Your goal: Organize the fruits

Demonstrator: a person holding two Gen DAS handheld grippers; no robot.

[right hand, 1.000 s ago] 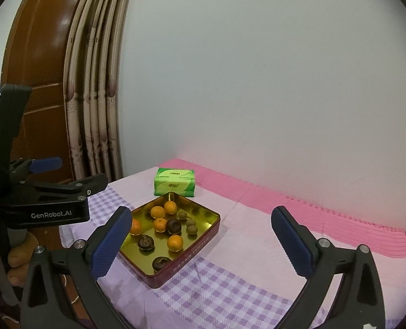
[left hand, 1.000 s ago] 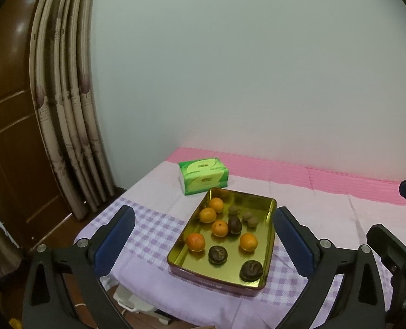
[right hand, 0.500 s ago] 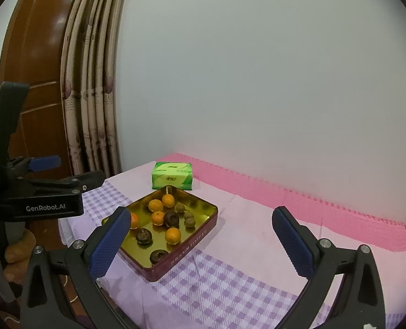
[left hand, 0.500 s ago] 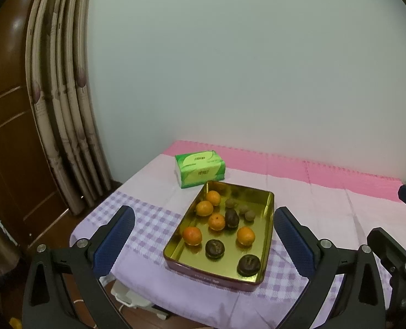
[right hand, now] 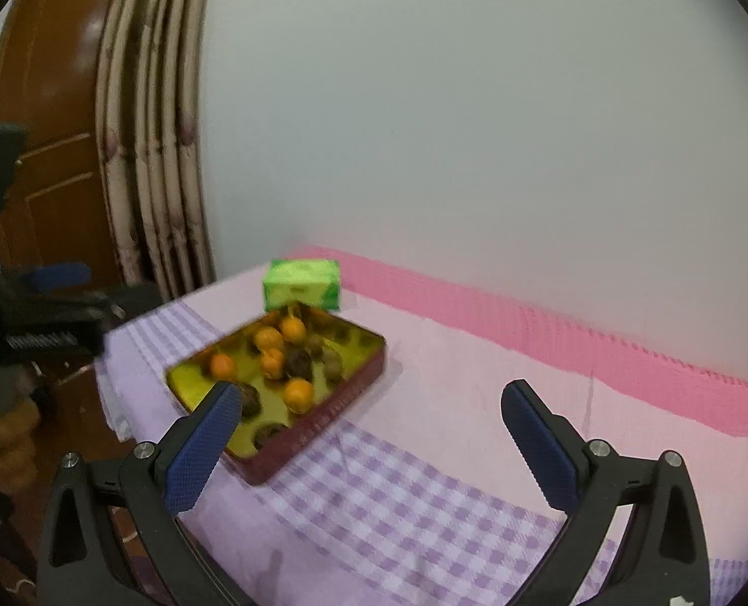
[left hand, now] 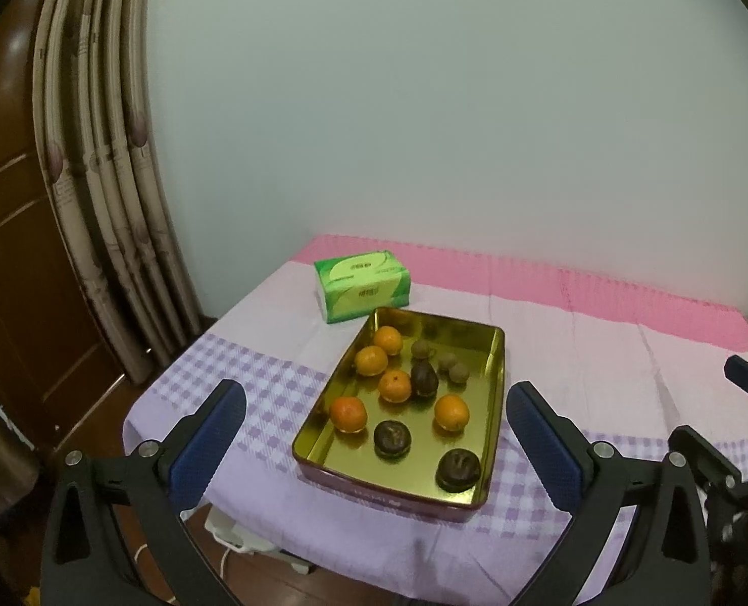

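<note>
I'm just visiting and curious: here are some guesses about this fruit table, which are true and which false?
1. All the fruit lies inside the gold tin tray. True.
2. The left gripper is clamped on an orange. False: it is open and holds nothing, short of the tray.
3. A green tissue pack sits on the table just behind the tray. True.
4. There are two oranges in the tray. False: five oranges show, among them the nearest-left one.
5. The right gripper is open and empty. True.
6. The tablecloth is plain white. False: it is purple check near the front, with a pink band by the wall.
</note>
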